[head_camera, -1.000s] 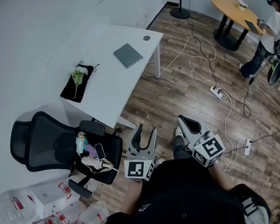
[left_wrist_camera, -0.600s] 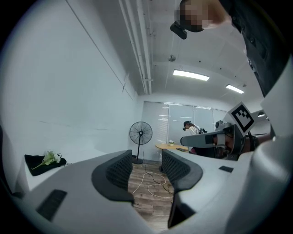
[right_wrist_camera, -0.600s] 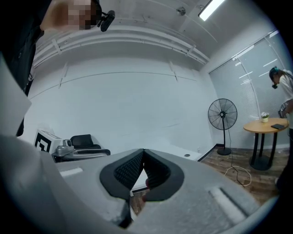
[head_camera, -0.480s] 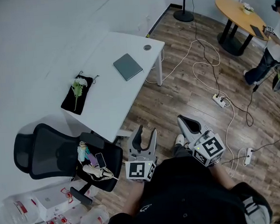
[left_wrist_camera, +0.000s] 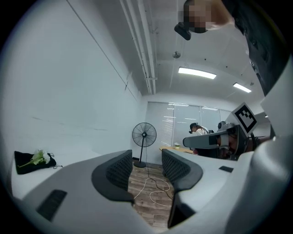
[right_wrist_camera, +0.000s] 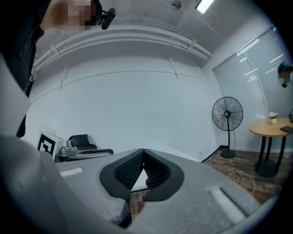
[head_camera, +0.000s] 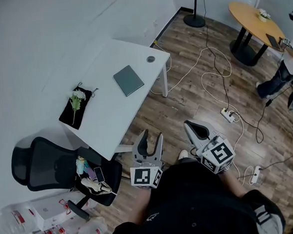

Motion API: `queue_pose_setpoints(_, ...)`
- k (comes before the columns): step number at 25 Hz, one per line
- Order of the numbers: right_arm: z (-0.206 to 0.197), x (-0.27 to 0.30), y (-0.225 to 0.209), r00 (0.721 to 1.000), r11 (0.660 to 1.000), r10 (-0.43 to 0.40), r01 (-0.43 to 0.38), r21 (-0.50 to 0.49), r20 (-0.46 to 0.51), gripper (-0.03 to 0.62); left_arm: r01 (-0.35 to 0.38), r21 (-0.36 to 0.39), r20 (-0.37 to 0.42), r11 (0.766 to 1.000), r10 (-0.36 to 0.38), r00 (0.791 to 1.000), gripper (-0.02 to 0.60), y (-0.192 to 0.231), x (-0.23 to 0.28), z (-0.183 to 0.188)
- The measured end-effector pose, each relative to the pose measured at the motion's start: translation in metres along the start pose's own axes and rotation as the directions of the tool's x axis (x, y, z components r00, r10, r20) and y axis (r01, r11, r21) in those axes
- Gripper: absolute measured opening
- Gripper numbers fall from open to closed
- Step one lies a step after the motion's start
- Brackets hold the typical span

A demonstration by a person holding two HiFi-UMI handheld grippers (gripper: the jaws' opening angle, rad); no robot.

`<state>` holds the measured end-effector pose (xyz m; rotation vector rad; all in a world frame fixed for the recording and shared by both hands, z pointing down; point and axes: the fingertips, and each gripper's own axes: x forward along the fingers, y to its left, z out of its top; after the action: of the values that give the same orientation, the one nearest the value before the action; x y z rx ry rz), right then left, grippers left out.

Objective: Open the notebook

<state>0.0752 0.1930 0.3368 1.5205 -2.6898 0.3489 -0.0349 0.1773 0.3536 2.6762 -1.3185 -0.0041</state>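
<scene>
The closed grey notebook lies flat on the white table, toward its far end. Both grippers are held low in front of the person's body, well short of the table and off the notebook. My left gripper is open with nothing between its fingers; the left gripper view shows only floor and cable in the gap of that gripper. My right gripper is shut, its pads pressed together on nothing. The notebook is not seen in either gripper view.
A black cloth with a white flower lies at the table's near end, and a small round disc at the far corner. A black office chair holding small items stands to the left. Cables and power strips cross the wood floor. A fan and a round table stand beyond.
The head view has shifted, so the table and chair sit slightly lower and further left. Both grippers keep their places and states.
</scene>
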Motion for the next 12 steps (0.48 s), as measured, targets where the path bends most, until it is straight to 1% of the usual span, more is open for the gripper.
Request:
queue_pose_setpoints(5, 0.0, 0.009, -0.035, 1.0, 1.0, -0.016, 0.016, 0.016, -0.014, 0.005, -0.018, -0.004, -0.003, 1.0, 0.018, 1.0, 0.203, 0.0, 0.028, -0.003)
queue_pose_setpoints(12, 0.003, 0.028, -0.051, 0.999, 1.0, 0.0, 0.0, 0.01, -0.033, 0.005, -0.024, -0.011, -0.013, 1.0, 0.024, 1.0, 0.202, 0.013, 0.052, -0.003)
